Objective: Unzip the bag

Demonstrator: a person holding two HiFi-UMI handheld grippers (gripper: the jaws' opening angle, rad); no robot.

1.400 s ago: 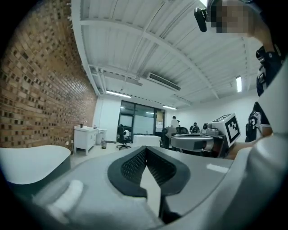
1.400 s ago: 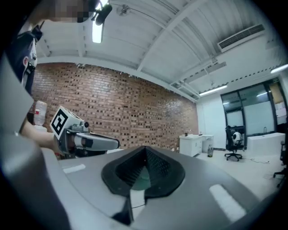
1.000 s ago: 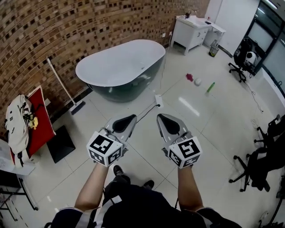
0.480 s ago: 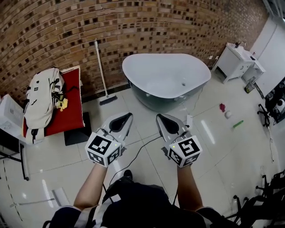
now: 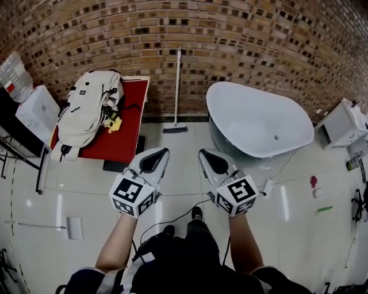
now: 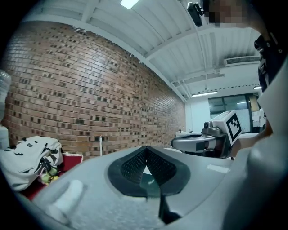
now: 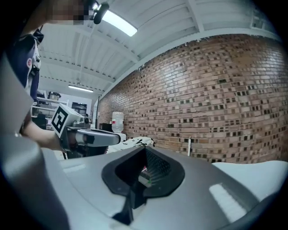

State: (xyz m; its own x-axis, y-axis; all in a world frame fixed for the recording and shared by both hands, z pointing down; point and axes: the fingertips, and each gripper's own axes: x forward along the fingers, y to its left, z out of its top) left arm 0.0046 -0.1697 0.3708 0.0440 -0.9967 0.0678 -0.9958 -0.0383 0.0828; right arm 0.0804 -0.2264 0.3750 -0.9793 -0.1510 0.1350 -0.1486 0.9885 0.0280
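Cream bag [image 5: 86, 109] lies along the left edge of the red board [image 5: 129, 129] by the brick wall [image 5: 230, 34], well apart from both claws. Left gripper [image 5: 163, 152] and right gripper [image 5: 203, 154] hang side by side, jaws pressed together, holding nothing.

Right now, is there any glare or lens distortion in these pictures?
Head view: the fisheye bows the brick wall into an arc, and the glossy floor carries pale glare streaks; the backpack is sharp. Left gripper view: dark rounded corners, a ceiling light blown out at the top. Right gripper view: the same bowing, with a bright ceiling strip.
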